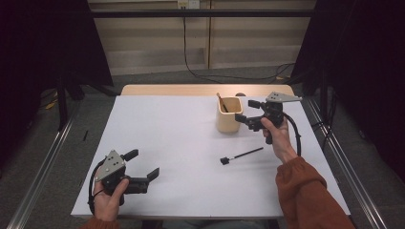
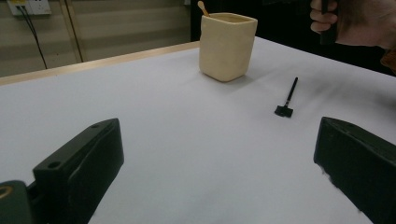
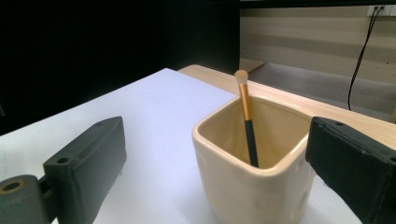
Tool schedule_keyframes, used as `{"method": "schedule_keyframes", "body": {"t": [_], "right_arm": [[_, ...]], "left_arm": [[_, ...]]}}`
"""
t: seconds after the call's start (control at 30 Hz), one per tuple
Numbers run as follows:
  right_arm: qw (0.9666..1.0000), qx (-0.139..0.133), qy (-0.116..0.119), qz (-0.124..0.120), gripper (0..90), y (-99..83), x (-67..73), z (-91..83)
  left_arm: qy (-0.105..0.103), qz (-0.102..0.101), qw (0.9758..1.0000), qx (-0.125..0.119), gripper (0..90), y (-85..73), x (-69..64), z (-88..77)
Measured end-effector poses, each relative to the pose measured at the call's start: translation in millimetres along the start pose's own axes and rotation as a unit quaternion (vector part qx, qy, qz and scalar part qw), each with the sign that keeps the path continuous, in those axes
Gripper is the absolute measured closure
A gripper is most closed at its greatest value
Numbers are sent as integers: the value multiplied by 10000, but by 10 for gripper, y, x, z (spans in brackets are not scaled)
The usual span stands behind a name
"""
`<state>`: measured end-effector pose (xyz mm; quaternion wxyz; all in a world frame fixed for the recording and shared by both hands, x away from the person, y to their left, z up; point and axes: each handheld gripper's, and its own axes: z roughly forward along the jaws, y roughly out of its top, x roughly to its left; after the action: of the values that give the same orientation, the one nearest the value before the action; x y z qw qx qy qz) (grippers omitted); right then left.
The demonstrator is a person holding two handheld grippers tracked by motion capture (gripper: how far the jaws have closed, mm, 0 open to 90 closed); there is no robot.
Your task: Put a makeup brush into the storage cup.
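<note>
The left claw (image 1: 144, 166) rests released on the smooth white surface (image 1: 167, 143). Farther on lies a slim black brush (image 1: 241, 155) with a blocky head. Beyond it stands a glossy cream ceramic cup (image 1: 229, 115), square with rounded corners, holding a gold-ferruled brush (image 3: 246, 116) upright. Beside the cup, the right claw (image 1: 247, 110) hangs released.

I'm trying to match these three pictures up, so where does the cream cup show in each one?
High view: the cream cup stands right of centre toward the table's far edge, just left of the right claw.
Left gripper view: upper middle, beyond the loose black brush lying on the white table.
Right gripper view: close up, lower centre right.
Shared landmark: the gold-and-black brush standing inside the cup.
</note>
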<state>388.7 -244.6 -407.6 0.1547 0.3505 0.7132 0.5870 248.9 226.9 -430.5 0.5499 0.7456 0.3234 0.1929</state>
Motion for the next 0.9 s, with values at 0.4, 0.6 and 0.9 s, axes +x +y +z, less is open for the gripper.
{"method": "schedule_keyframes", "body": {"t": [0.4, 0.6, 0.9], "right_arm": [[9999, -41, -45, -112, 65, -110, 139, -333], [9999, -30, -122, -82, 61, -213, 205, -514], [9997, 67, -213, 44, 56, -336, 299, -770]], "left_arm": [[75, -60, 9999, -42, 15, -18, 23, -66], [117, -25, 9999, -54, 15, -18, 31, -81], [73, -55, 9999, -43, 15, -23, 26, -87]]}}
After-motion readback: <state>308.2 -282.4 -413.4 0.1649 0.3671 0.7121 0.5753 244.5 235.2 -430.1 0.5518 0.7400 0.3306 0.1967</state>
